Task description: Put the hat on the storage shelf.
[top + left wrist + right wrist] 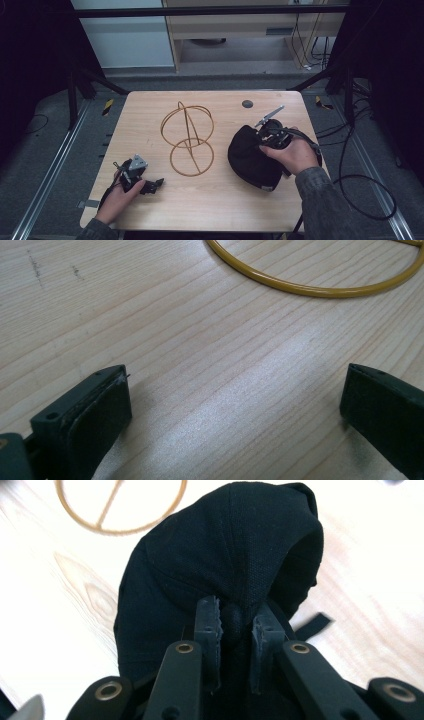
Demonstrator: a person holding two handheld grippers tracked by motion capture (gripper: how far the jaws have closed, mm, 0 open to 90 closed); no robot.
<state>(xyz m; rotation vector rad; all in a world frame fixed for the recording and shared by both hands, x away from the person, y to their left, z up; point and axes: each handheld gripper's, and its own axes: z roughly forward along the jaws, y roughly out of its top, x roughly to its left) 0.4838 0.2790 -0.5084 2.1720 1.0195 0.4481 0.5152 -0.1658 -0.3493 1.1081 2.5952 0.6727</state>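
Black cloth of the cap (225, 560) is bunched between the pads of the right gripper (235, 625), which pinches it tight, the cap hanging just ahead of the jaws. Left gripper (235, 405) rests wide apart and holds nothing, with the gold wire stand (320, 285) just ahead of it on the wooden table (150, 315).

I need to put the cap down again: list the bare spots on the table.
Bare wood: the far-left corner of the table behind the wire stand, and the near edge between both hands. Crowded: the right side, where the right gripper pinches the black cap.
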